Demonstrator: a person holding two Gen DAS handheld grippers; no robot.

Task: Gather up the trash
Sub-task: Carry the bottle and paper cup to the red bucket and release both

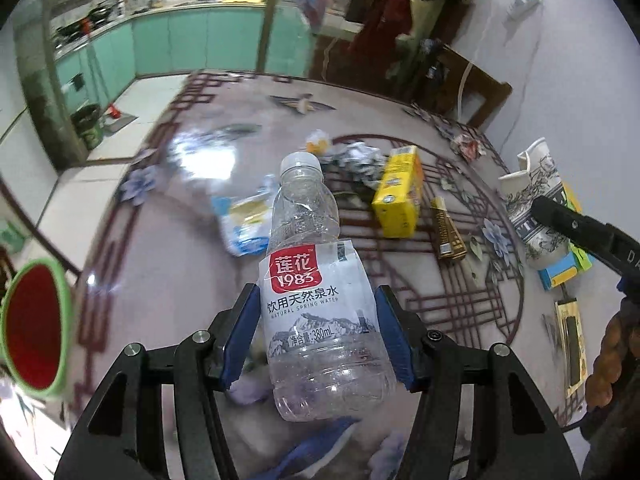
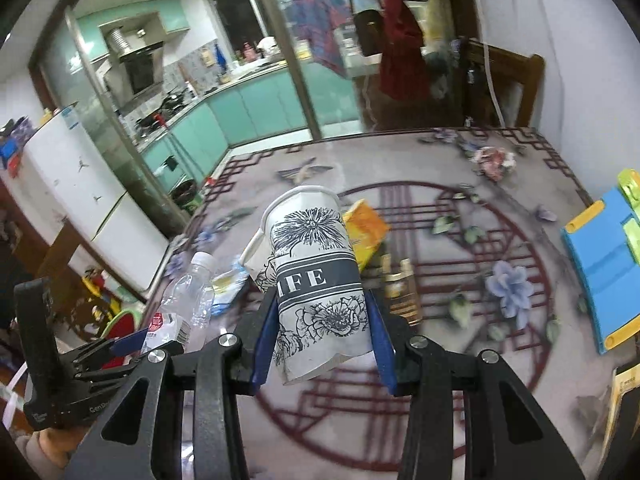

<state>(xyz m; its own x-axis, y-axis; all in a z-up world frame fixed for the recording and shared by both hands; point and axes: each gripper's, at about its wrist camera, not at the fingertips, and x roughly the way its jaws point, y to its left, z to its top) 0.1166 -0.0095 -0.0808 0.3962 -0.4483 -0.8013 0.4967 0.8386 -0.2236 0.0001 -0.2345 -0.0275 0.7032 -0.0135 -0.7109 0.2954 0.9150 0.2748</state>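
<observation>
My left gripper (image 1: 316, 304) is shut on a clear plastic water bottle (image 1: 316, 280) with a white and red label, held upright above the patterned table (image 1: 168, 272). My right gripper (image 2: 322, 312) is shut on a pair of nested white paper cups (image 2: 312, 280) with black flower print, lifted over the table. The cups also show at the right of the left wrist view (image 1: 536, 204), and the bottle at the left of the right wrist view (image 2: 184, 300). On the table lie a yellow carton (image 1: 400, 192), a gold wrapper (image 1: 448, 224), crumpled foil (image 1: 356, 156) and a blue-white packet (image 1: 244, 220).
A green-rimmed red bin (image 1: 36, 320) sits low at the left, off the table edge. A blue and yellow item (image 2: 604, 264) lies at the table's right side. A wooden chair (image 2: 504, 80) stands behind the table. A crumpled wrapper (image 1: 466, 146) lies at the far right.
</observation>
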